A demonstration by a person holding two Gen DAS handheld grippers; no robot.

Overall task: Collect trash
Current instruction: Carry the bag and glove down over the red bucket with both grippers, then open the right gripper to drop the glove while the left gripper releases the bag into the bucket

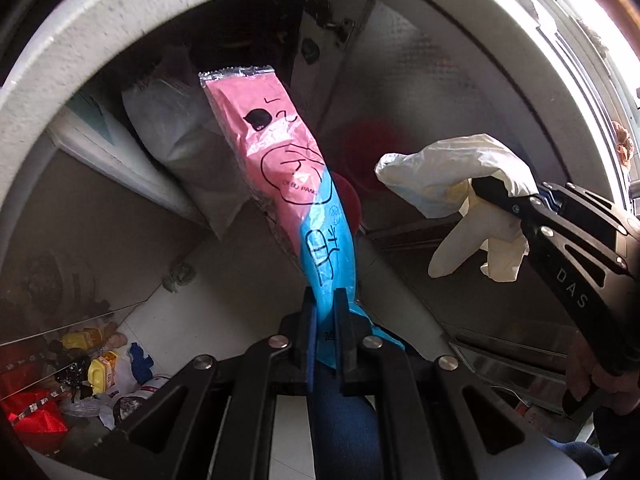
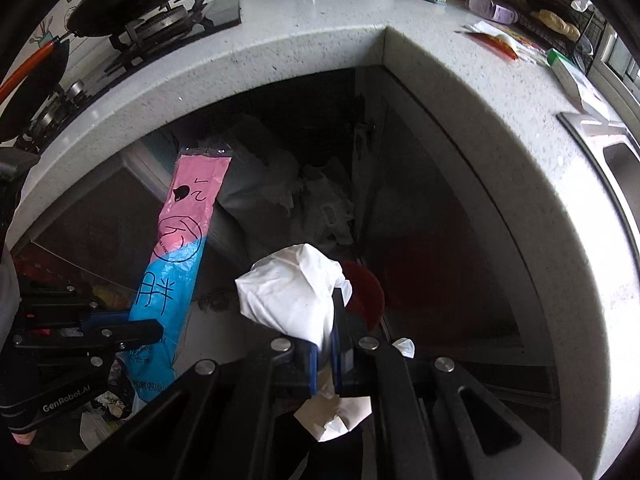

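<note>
**Both claws loaded, side by side below the desk edge**

The left claw (image 1: 324, 332) pinches the pink-and-blue wrapper (image 1: 280, 168) at its blue end, long axis pointing away. To its right, level with it, the right claw (image 2: 326, 360) clamps crumpled white gloves (image 2: 292, 296).

Ahead of the jaws, the dark recess under the bench (image 2: 400, 56) is crowded by plastic bags (image 2: 288, 196). Above, passage is capped by the bench edge. A red bin (image 2: 366, 288) is seen just beyond the jaws.
</note>
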